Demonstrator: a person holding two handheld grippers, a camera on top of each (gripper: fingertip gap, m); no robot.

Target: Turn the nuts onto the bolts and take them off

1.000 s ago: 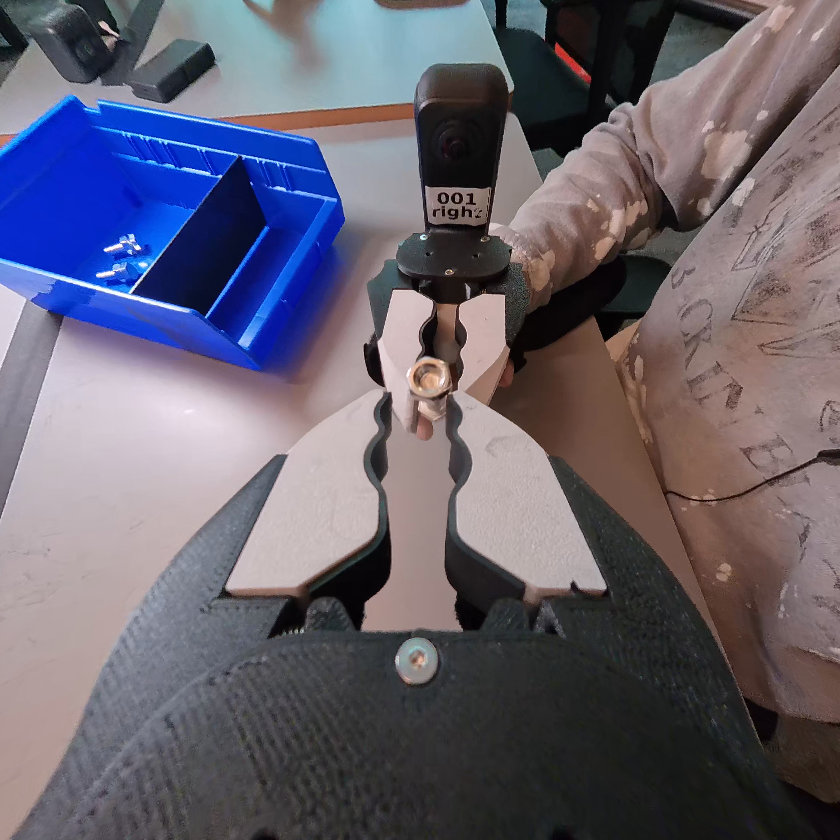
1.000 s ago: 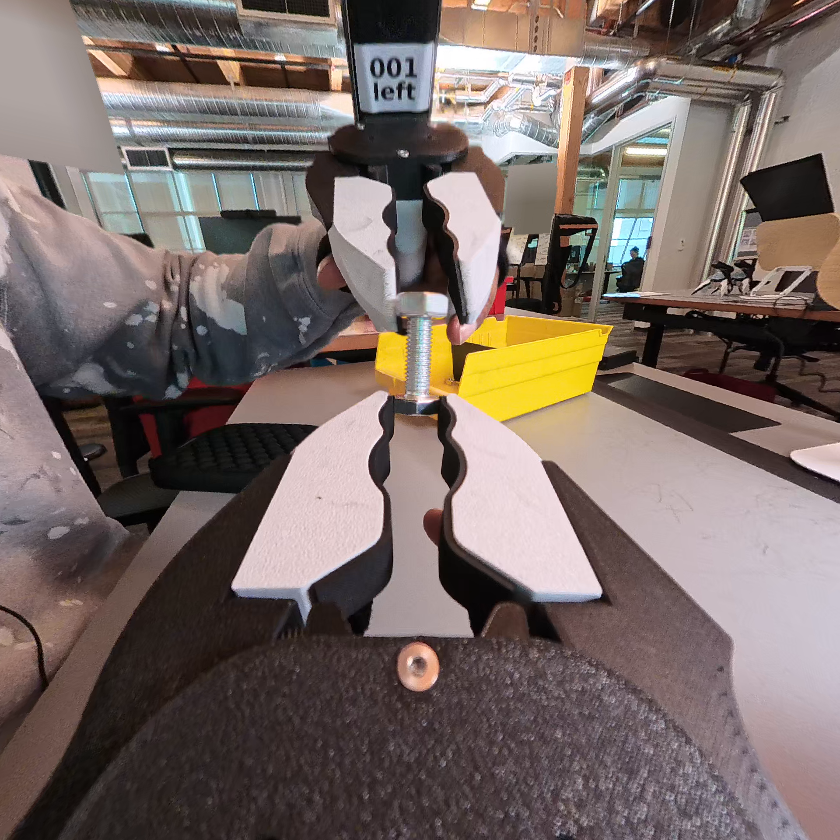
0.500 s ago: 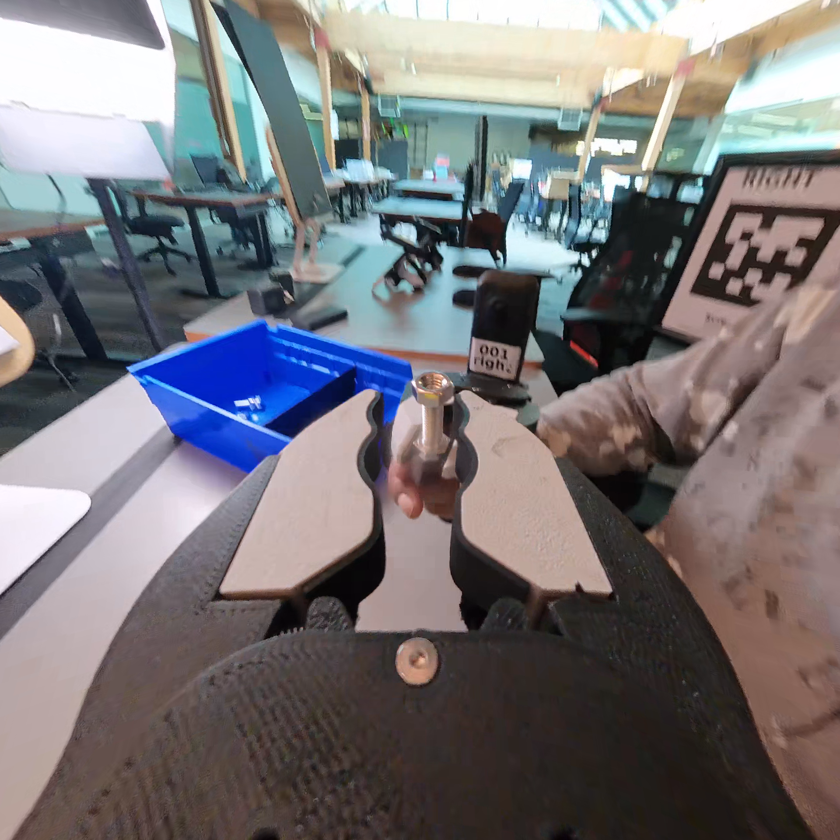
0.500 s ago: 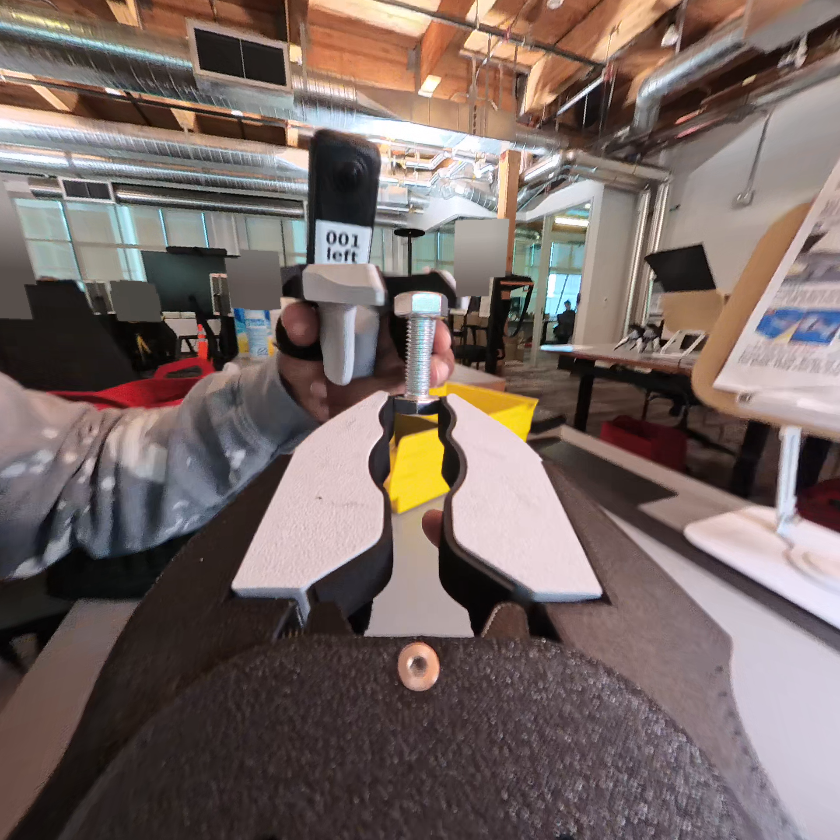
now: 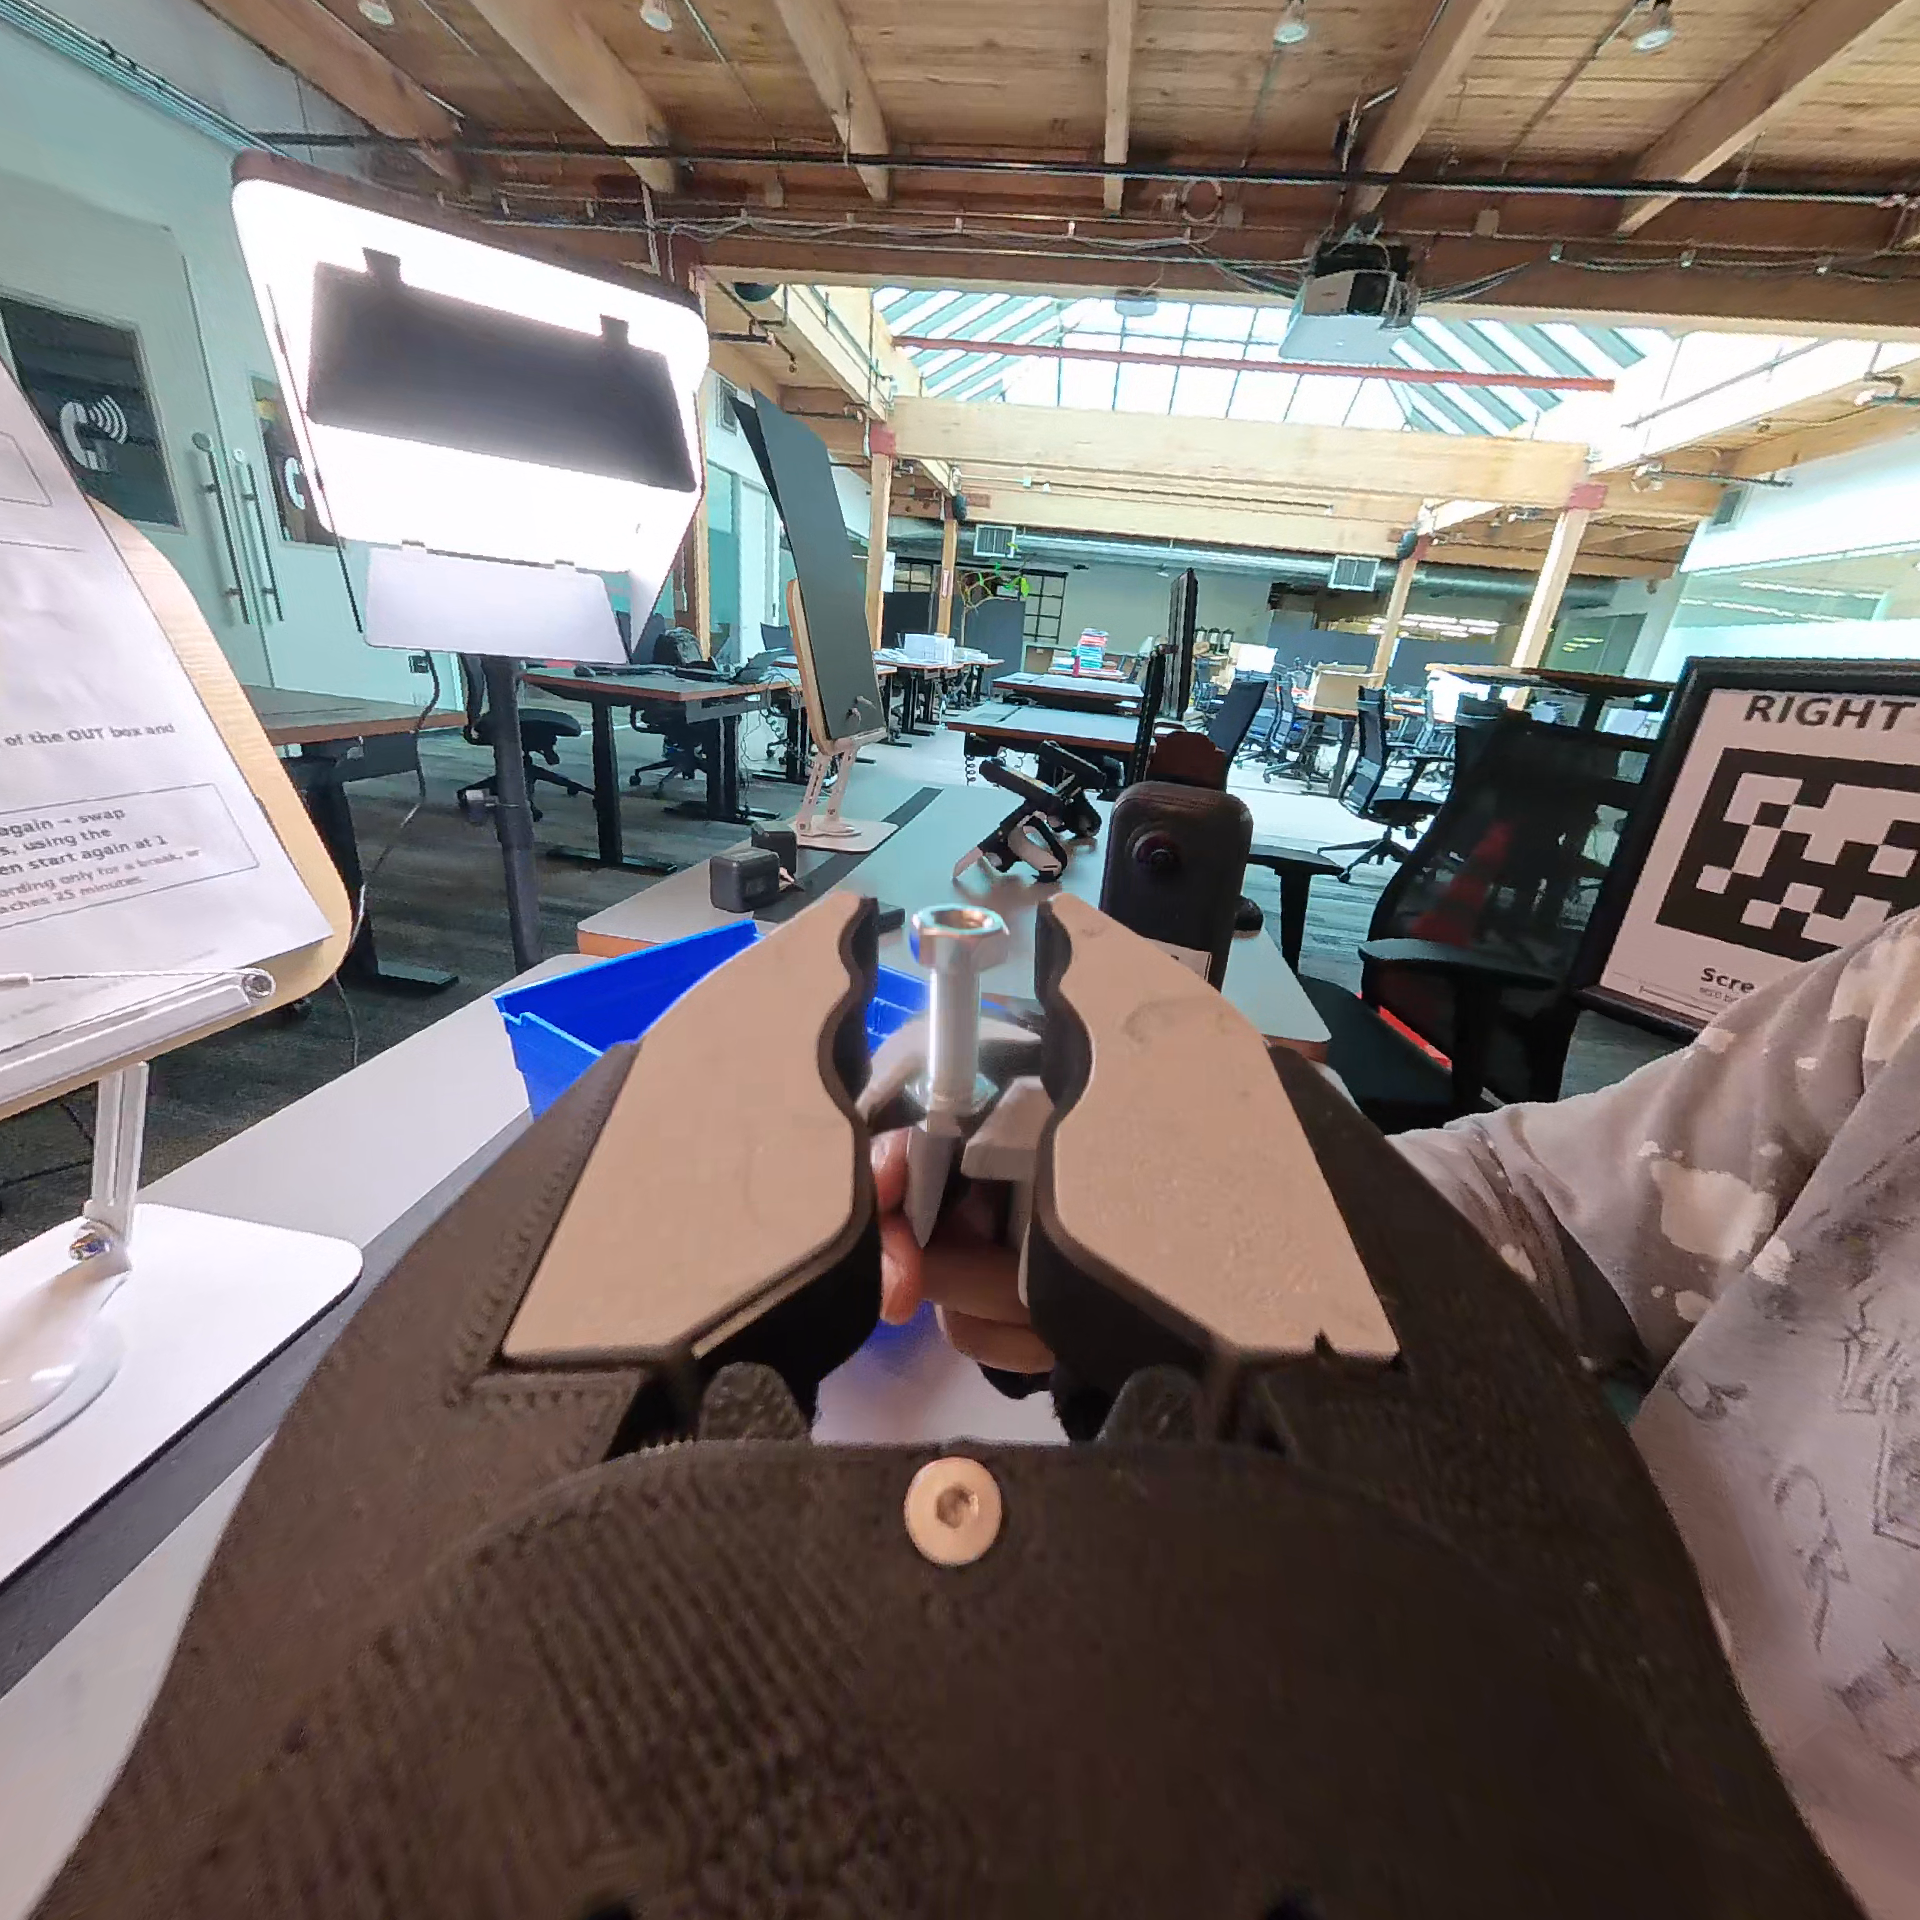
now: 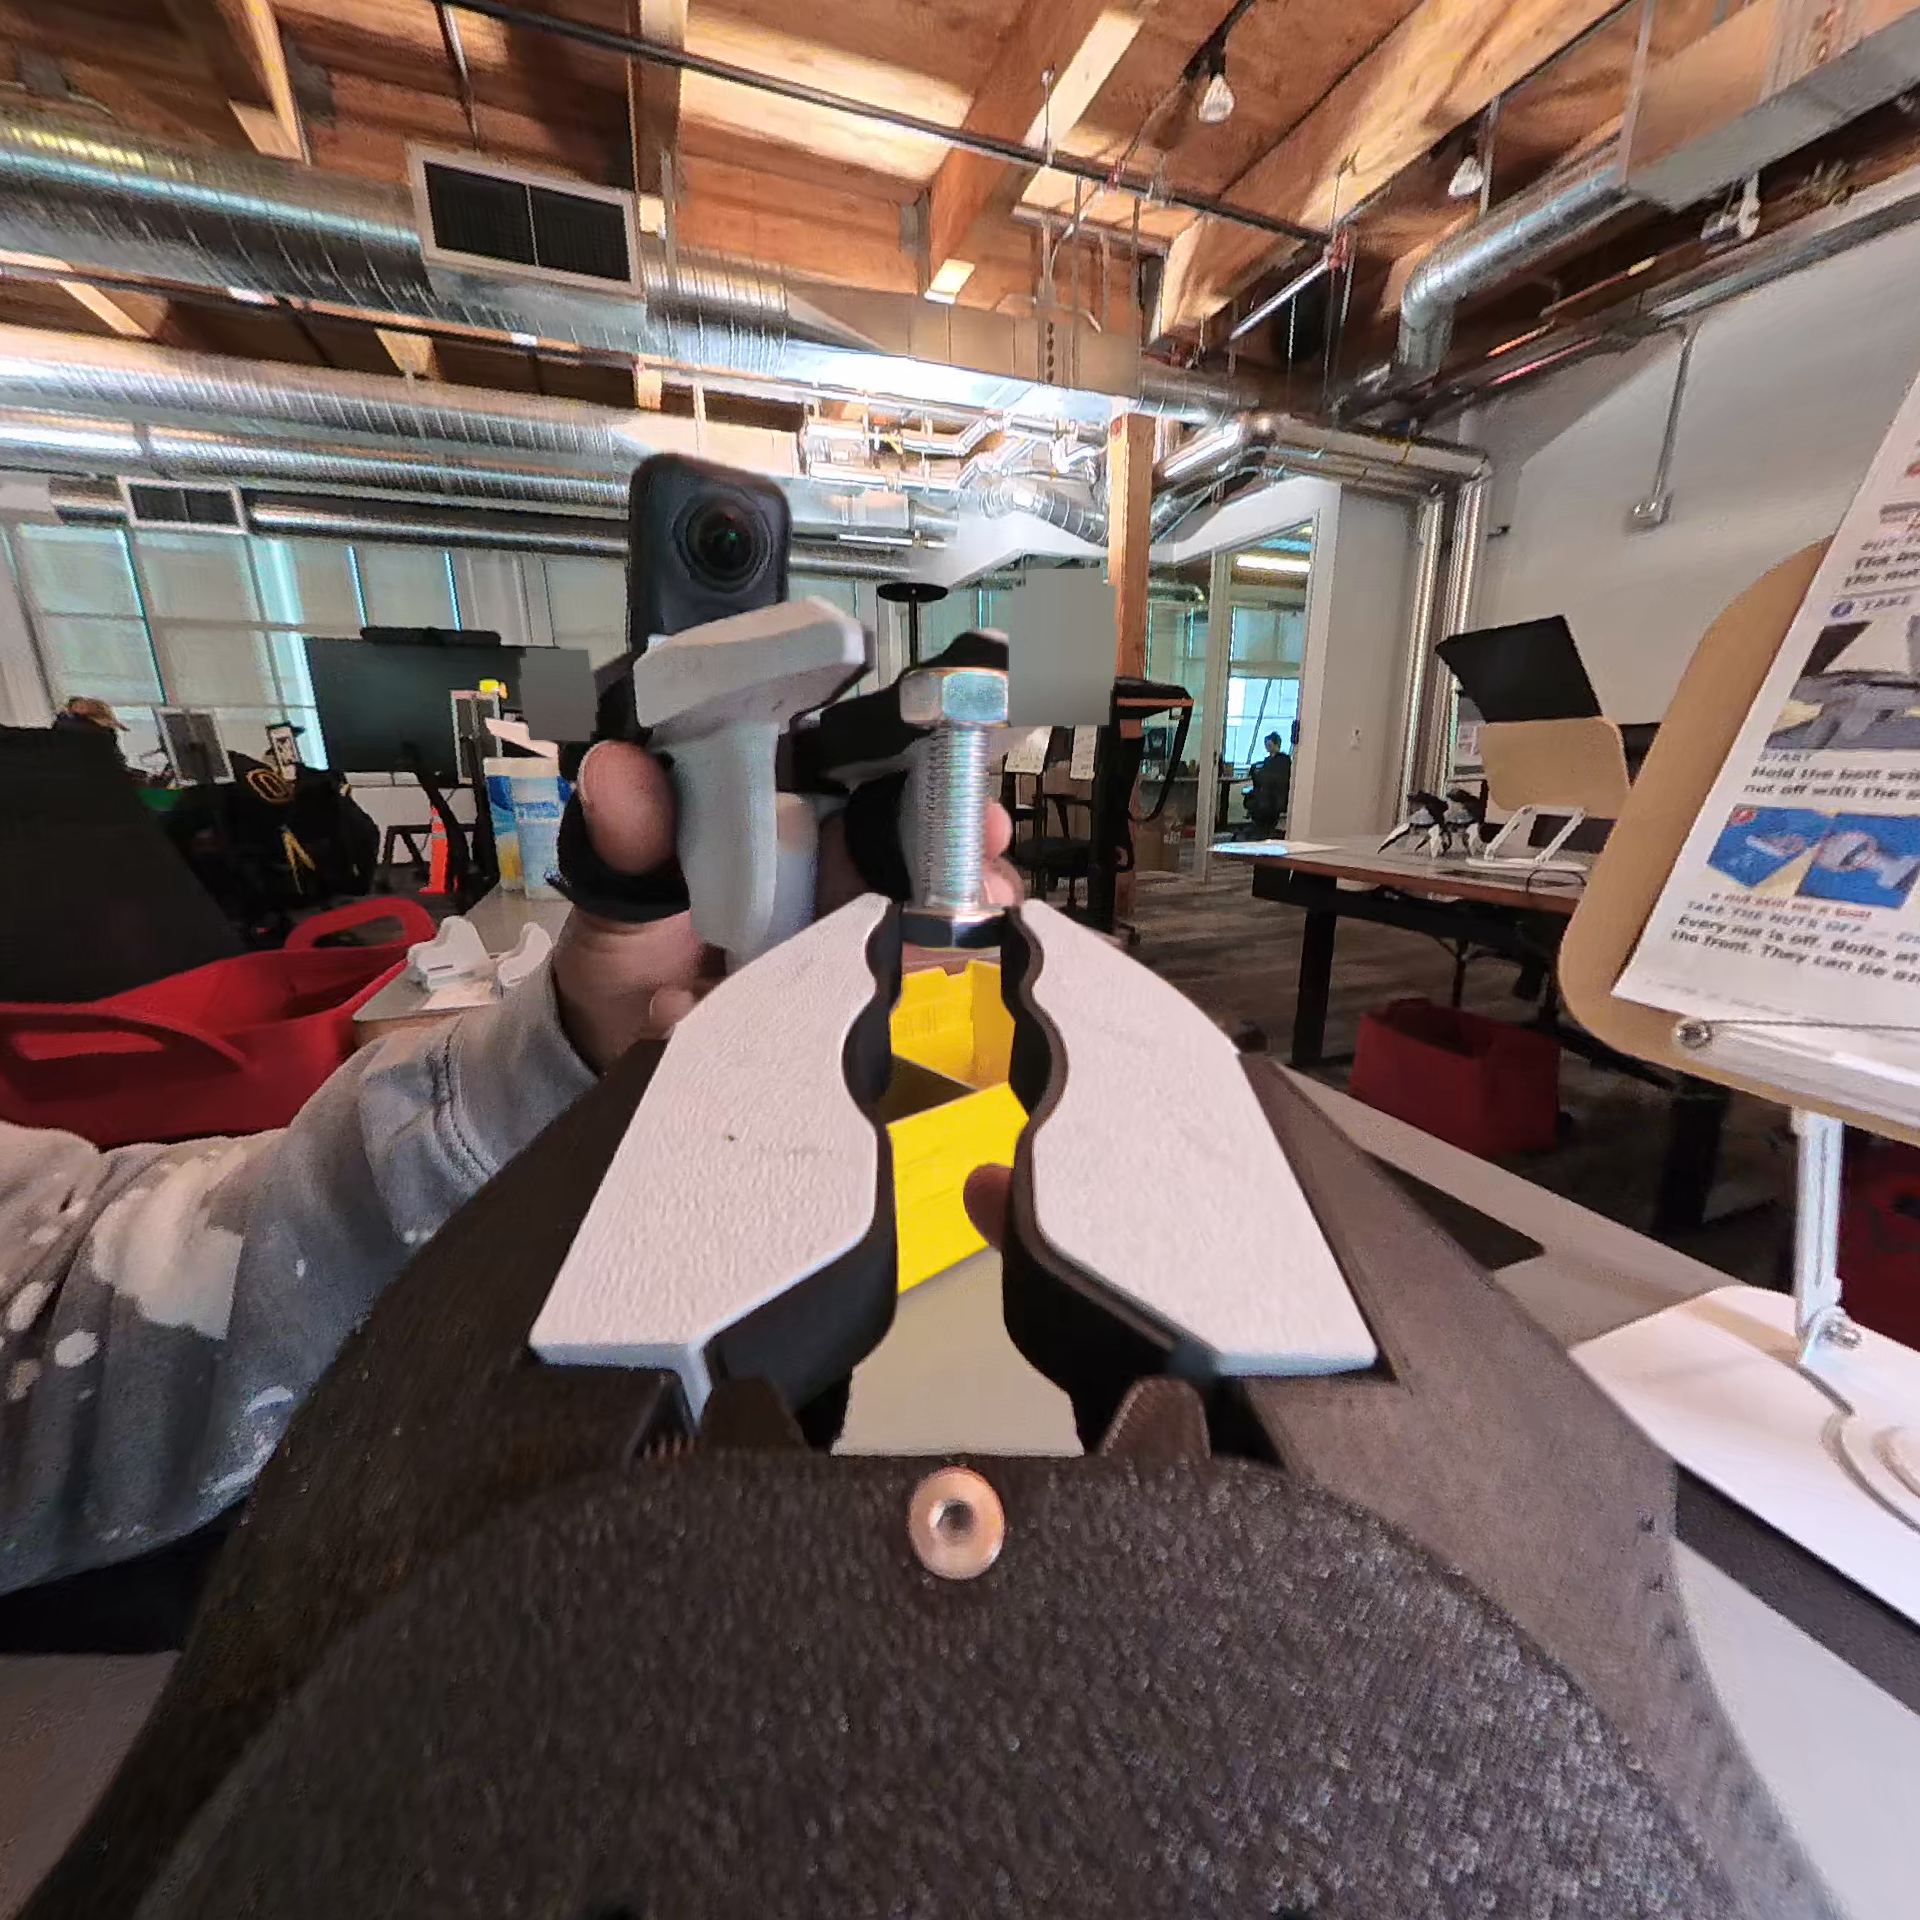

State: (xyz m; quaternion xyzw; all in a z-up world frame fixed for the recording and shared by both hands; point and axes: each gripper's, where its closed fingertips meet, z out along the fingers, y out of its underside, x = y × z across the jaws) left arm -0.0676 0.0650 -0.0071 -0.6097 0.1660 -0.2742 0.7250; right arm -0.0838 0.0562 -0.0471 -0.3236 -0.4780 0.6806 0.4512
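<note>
— How many bolts?

— One bolt (image 6: 954, 800), standing upright, head on top.

— Nuts?

— One nut (image 6: 951, 926) at its lower end, as far as the dark gap between the pads shows.

— Grippers?

— Two: the right gripper (image 6: 951, 925) and the left gripper (image 5: 951, 940).

— Bins?

— Two, one blue bin (image 5: 582, 1013) and one yellow bin (image 6: 940, 1153), each largely hidden behind fingers.

— Sheets on stands?

— Two: one paper stand (image 5: 114, 831) in the left wrist view, one instruction stand (image 6: 1766, 883) in the right. They may be the same one; I can't tell.
</note>
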